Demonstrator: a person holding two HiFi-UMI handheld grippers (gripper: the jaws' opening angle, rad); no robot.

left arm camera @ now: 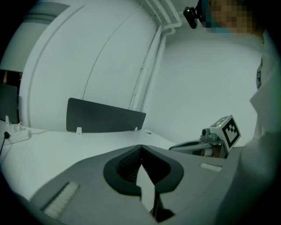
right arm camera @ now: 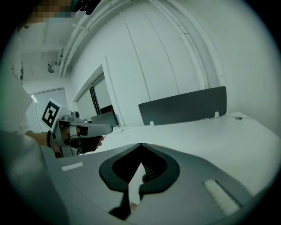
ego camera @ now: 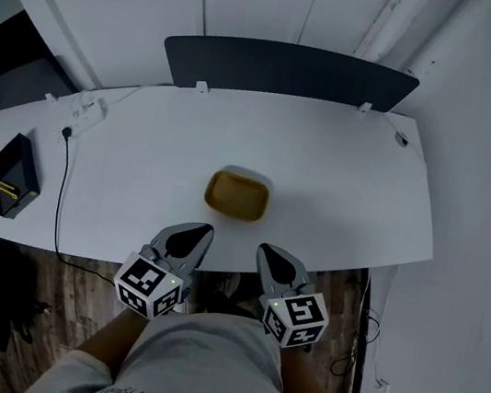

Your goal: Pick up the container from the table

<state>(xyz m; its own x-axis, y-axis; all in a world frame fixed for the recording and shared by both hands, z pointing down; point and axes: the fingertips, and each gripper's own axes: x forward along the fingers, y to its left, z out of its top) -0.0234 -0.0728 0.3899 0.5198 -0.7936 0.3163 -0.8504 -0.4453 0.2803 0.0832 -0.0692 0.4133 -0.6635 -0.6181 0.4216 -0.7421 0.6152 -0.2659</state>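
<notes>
White walls close round a white table (ego camera: 342,179), with a dark divider panel (ego camera: 285,69) at its far edge. The left gripper (ego camera: 194,236) and the right gripper (ego camera: 274,259) hang at the near edge, both with jaws pressed together and nothing in them. The yellow container (ego camera: 237,195) lies just ahead, between the two, so I judge the reach is not yet begun. The next move calls, I think, for one gripper to spread its jaws, go forward and down, and close on the container's rim.

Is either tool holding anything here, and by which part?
Nothing is held. The left tool and right tool are both shut on nothing; the yellow container sits untouched on the table.
</notes>
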